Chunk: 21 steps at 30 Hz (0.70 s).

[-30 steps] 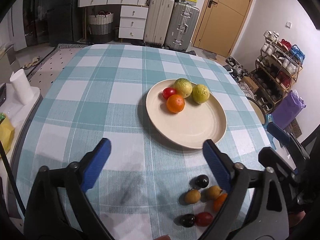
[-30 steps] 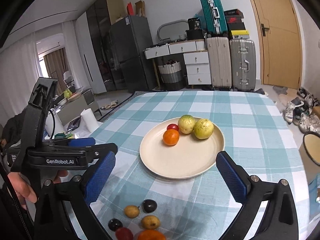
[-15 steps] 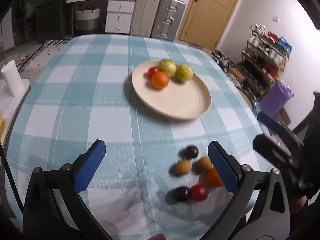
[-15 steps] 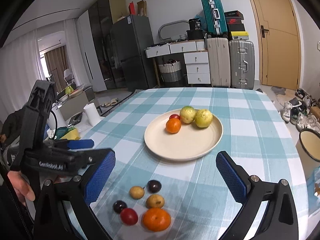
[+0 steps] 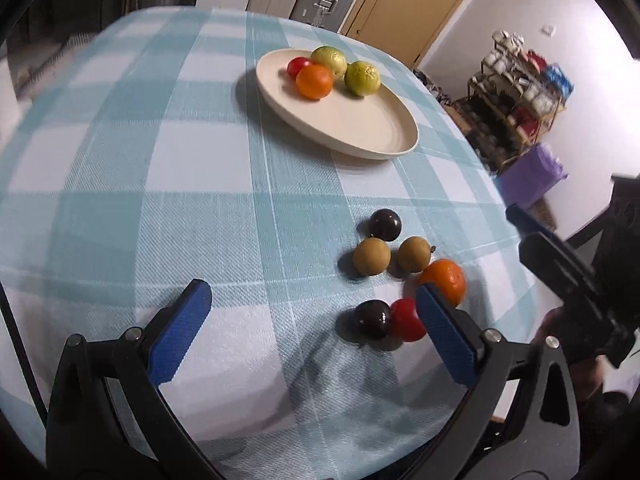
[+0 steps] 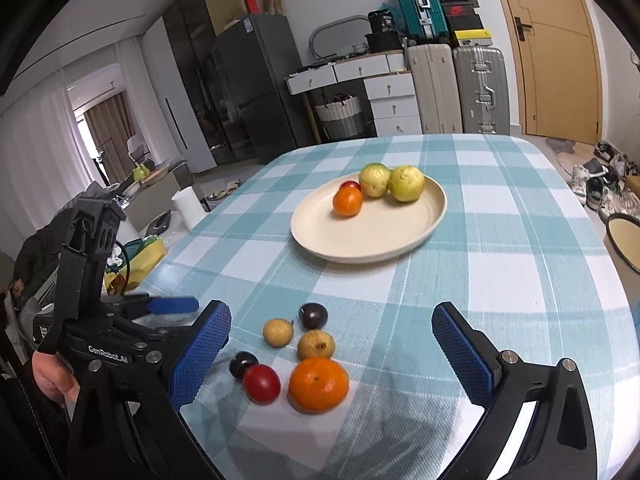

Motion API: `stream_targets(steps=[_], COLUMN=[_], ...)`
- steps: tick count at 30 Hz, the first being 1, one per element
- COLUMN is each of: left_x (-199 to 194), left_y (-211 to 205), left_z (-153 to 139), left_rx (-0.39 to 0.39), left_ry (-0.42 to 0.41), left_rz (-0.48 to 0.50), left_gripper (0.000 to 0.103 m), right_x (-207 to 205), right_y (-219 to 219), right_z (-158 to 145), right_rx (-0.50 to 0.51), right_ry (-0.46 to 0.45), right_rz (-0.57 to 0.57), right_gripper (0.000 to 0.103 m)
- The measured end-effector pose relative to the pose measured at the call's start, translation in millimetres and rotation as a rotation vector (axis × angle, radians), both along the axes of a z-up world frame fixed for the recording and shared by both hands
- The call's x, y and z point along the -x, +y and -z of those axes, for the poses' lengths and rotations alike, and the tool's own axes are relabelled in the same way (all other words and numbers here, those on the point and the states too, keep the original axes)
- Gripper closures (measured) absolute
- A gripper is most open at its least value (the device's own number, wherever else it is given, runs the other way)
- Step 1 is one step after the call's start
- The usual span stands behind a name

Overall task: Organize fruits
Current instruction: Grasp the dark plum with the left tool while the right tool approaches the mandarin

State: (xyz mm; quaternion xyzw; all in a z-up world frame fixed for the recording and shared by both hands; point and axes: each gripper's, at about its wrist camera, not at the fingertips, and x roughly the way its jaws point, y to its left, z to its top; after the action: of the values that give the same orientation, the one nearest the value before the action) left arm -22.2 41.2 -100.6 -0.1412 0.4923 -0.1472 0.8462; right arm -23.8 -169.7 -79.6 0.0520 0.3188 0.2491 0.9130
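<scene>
A cream plate on the checked tablecloth holds an orange, a red fruit and two yellow-green fruits. Near the table's front edge lies a loose cluster: an orange, a red fruit, two dark plums and two tan fruits. My left gripper is open and empty, left of the cluster. My right gripper is open and empty, just above the cluster.
The table edge curves close on the right in the left wrist view, with a purple bag and a shoe rack beyond. A paper roll and a yellow bag stand off the table's left. Suitcases and drawers stand at the back.
Both grippers have pulled back toward the table's front edge and dipped lower. The loose fruit cluster now sits closer and larger in both views. Both stay open.
</scene>
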Motion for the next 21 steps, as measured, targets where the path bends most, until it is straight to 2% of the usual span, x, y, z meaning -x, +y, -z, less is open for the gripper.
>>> stream_targets(steps=[2, 7, 11, 13, 15, 21], left_x=[0.2, 2.3, 3.5, 4.2, 3.7, 4.4], left_y=[0.0, -7.5, -17.2, -19.3, -20.7, -29.9], left_z=[3.0, 1.5, 3.7, 4.2, 4.5, 3.5], left_rx=[0.006, -0.004, -0.033, -0.03, -0.025, -0.022], left_ry=[0.005, -0.008, -0.003, -0.006, -0.005, 0.001], left_rz=[0.003, 0.035, 0.075, 0.085, 0.095, 0.144], left_gripper=[0.002, 0.01, 0.026, 0.03, 0.041, 0.061], right_x=[-0.1, -1.1, -1.4, -1.3, -0.6, 1.2], right_y=[-1.9, -2.3, -1.6, -1.5, -1.3, -0.2], right_z=[1.5, 1.7, 1.3, 1.3, 1.1, 1.4], right_rx=[0.001, 0.005, 0.004, 0.007, 0.015, 0.024], right_ry=[0.003, 0.002, 0.0, -0.001, -0.008, -0.007], right_rz=[0.009, 0.013, 0.008, 0.007, 0.012, 0.005], right_gripper=[0.0, 0.0, 0.0, 0.0, 0.0, 0.0])
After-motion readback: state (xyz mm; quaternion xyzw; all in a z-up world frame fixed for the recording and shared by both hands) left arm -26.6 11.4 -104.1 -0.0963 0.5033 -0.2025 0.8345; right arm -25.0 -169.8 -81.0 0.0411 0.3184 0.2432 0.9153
